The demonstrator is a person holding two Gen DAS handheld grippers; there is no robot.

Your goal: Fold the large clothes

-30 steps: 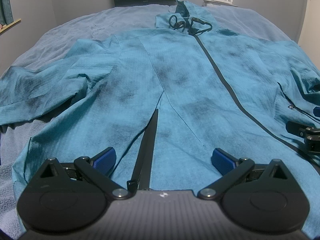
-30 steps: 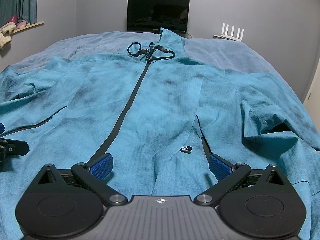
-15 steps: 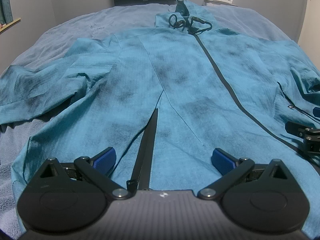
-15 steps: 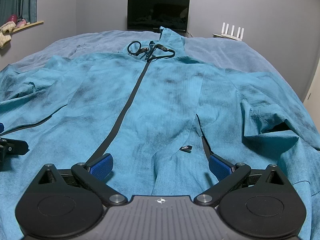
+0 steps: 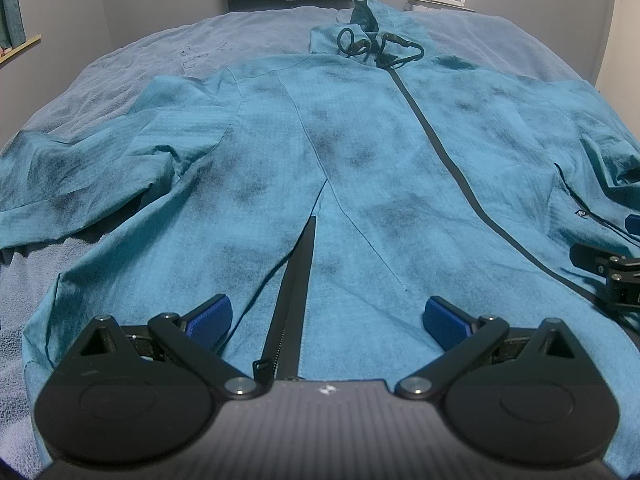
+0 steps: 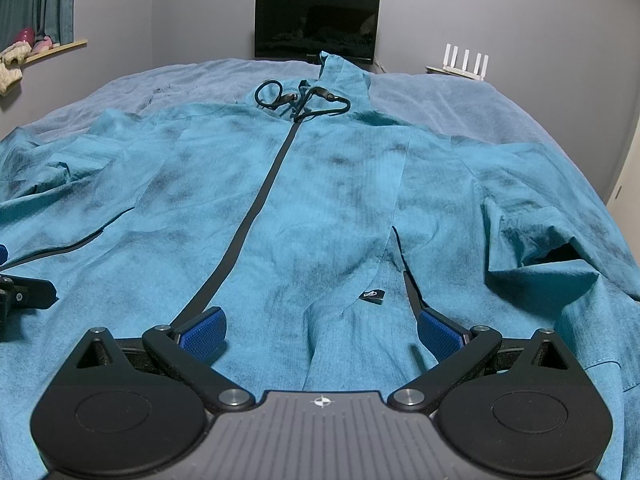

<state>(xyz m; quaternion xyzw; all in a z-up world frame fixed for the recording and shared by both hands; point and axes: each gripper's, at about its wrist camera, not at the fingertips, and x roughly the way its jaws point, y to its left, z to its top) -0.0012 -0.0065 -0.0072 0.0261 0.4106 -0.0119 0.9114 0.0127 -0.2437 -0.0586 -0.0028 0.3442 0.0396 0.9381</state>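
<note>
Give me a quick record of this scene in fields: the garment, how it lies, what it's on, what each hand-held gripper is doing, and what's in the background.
garment: teal hooded jacket with dark front zipper
layout: spread front up, zipped, sleeves out to both sides, hood at far end
drawcord: black cord looped at the collar
surface: bed with grey-blue cover
left hand-held gripper: open, low over the hem, holding nothing
right hand-held gripper: open, low over the hem, holding nothing
fold progress: none yet
background: dark monitor, white router
</note>
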